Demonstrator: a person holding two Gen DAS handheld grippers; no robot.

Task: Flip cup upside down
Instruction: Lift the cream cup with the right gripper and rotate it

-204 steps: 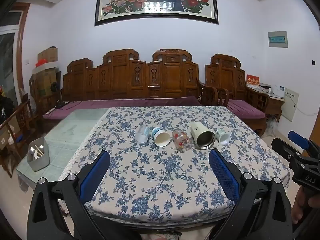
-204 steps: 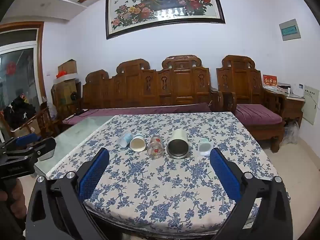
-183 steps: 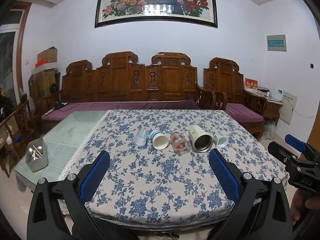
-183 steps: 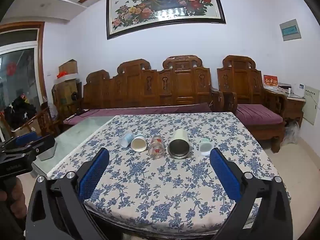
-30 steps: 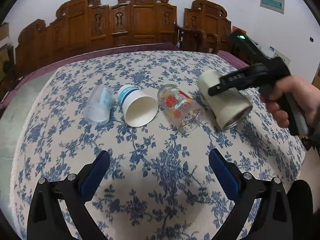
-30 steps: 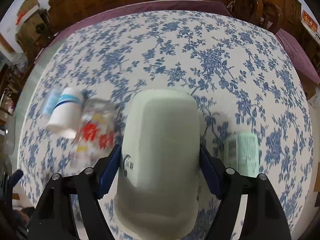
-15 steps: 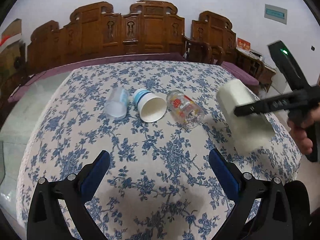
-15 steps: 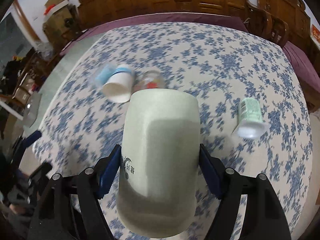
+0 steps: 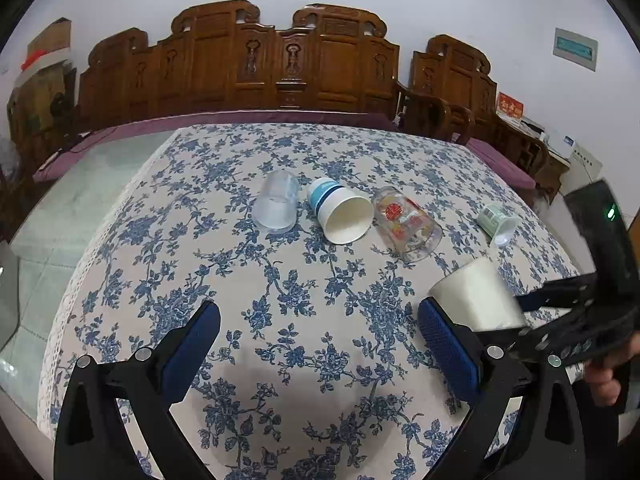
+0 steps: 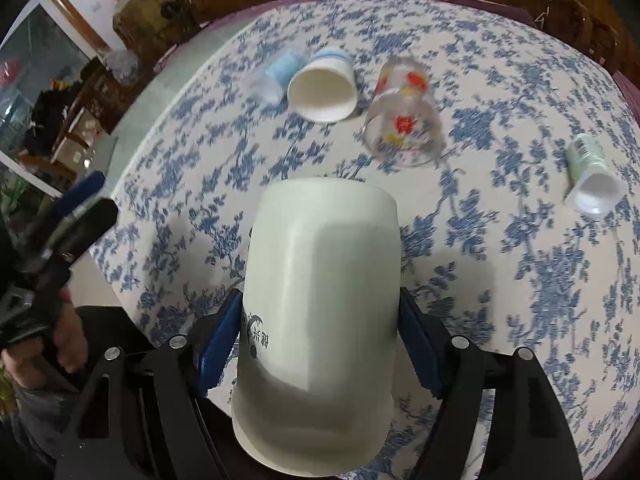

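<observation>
My right gripper [image 10: 320, 336] is shut on a large cream cup [image 10: 320, 312] and holds it over the table's near part, closed base pointing away from me. In the left wrist view the same cream cup [image 9: 476, 300] hangs tilted at the right, clamped by the right gripper [image 9: 532, 312]. My left gripper [image 9: 320, 344] is open and empty above the near table. It also shows in the right wrist view [image 10: 76, 208] at the left edge.
Lying on their sides in a row on the blue-flowered tablecloth [image 9: 280, 300]: a clear plastic cup [image 9: 276, 206], a white paper cup with blue bands [image 9: 340, 216], a printed glass [image 9: 408, 224] and a small green cup [image 9: 498, 222]. A wooden bench [image 9: 240, 68] stands behind the table.
The right gripper has carried the cream cup lower and nearer the table's front, turning it further. The left gripper has drawn back a little.
</observation>
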